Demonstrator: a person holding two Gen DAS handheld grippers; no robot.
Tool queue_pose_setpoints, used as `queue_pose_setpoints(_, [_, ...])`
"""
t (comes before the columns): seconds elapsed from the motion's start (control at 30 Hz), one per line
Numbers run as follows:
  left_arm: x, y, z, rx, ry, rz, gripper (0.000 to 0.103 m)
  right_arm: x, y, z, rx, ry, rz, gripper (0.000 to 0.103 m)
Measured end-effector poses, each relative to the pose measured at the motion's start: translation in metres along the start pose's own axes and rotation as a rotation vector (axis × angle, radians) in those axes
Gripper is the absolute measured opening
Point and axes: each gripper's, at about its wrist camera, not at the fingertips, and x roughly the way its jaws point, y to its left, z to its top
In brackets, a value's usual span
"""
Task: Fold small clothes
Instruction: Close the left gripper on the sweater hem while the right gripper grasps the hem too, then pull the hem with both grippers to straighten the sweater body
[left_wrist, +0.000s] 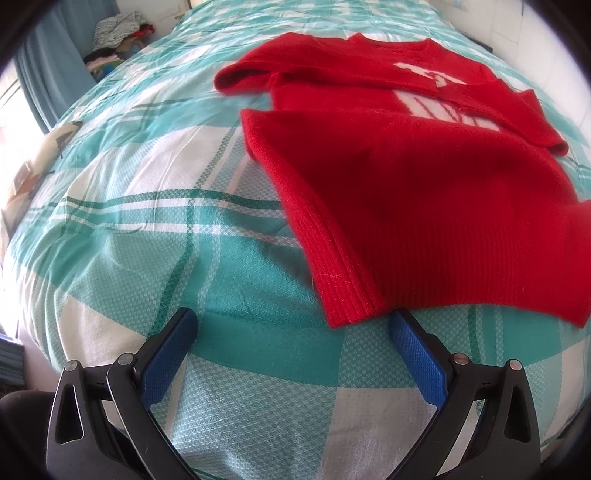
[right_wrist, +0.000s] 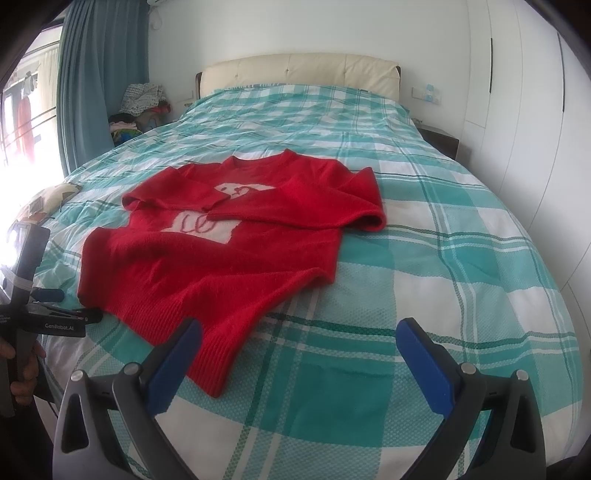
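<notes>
While both tongs gape wide, empty: red sweater (left_wrist: 424, 192) hem corner just ahead of left tongs (left_wrist: 293, 336), nearer.

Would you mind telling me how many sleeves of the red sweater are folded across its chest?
2. The left sleeve and the right sleeve both lie across the red sweater, their cuffs meeting near the white chest design.

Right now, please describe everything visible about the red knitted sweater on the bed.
The red knitted sweater lies face up on the teal and white checked bedspread, neckline toward the headboard. Both sleeves are folded across the chest, partly covering a white design. The ribbed hem points toward the cameras. Neither open gripper touches it.
</notes>
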Motion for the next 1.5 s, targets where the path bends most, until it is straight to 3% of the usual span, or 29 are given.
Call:
queue_pose_setpoints(0.13, [-0.006,0.006,0.005,0.027,0.011,-0.049,0.103,0.003,0.0,0.0,0.001,0.006,-0.01,0.103])
queue_pose_setpoints(0.2, [-0.015,0.018,0.007,-0.011,-0.021,-0.081,0.103,0.003,-0.003,0.0,0.012,0.009,-0.023,0.103])
queue_pose_setpoints(0.37, [-0.037,0.044,0.014,-0.124,-0.123,-0.294,0.103,0.003,-0.017,-0.001,0.075,0.028,-0.008,0.103])
queue_pose_setpoints(0.5, [-0.025,0.044,0.018,-0.154,-0.073,-0.319,0.103,0.007,-0.02,-0.002,0.117,0.056,0.08,0.103])
queue_pose_setpoints(0.63, [-0.018,0.041,0.016,-0.19,-0.057,-0.413,0.101,0.023,-0.005,-0.012,0.15,0.152,0.265,0.103])
queue_pose_setpoints(0.67, [-0.017,0.038,0.017,-0.182,-0.058,-0.421,0.098,0.03,0.0,-0.014,0.165,0.177,0.313,0.103])
queue_pose_setpoints(0.73, [-0.015,0.029,0.022,-0.151,-0.055,-0.423,0.071,0.045,0.008,-0.017,0.201,0.214,0.382,0.103])
queue_pose_setpoints(0.77, [-0.013,0.024,0.024,-0.136,-0.048,-0.422,0.048,0.052,0.012,-0.017,0.212,0.228,0.402,0.103])
queue_pose_setpoints(0.8, [-0.011,0.021,0.025,-0.129,-0.039,-0.429,0.025,0.057,0.015,-0.016,0.219,0.235,0.409,0.099])
queue_pose_setpoints(0.87, [-0.011,0.022,0.024,-0.135,-0.031,-0.444,0.005,0.063,0.018,-0.015,0.221,0.239,0.396,0.07])
queue_pose_setpoints(0.9, [-0.014,0.026,0.023,-0.145,-0.037,-0.46,0.004,0.063,0.017,-0.015,0.23,0.24,0.388,0.044])
queue_pose_setpoints(0.93, [-0.02,0.031,0.021,-0.15,-0.043,-0.478,0.003,0.061,0.013,-0.015,0.244,0.238,0.384,0.028])
queue_pose_setpoints(0.97, [-0.028,0.037,0.019,-0.149,-0.054,-0.492,0.003,0.056,0.009,-0.014,0.254,0.238,0.38,0.005])
queue_pose_setpoints(1.07, [-0.058,0.057,0.011,-0.141,-0.079,-0.527,0.003,0.029,0.0,-0.008,0.255,0.227,0.413,0.004])
queue_pose_setpoints(1.2, [-0.085,0.079,-0.011,-0.102,-0.034,-0.536,0.003,-0.008,-0.009,-0.005,0.273,0.287,0.477,0.004])
queue_pose_setpoints(1.3, [-0.078,0.079,-0.03,-0.087,0.033,-0.515,0.003,-0.016,-0.014,-0.015,0.265,0.36,0.454,0.004])
queue_pose_setpoints(1.5, [-0.042,0.064,-0.048,-0.07,0.114,-0.447,0.002,0.021,-0.015,-0.052,0.238,0.496,0.322,0.004])
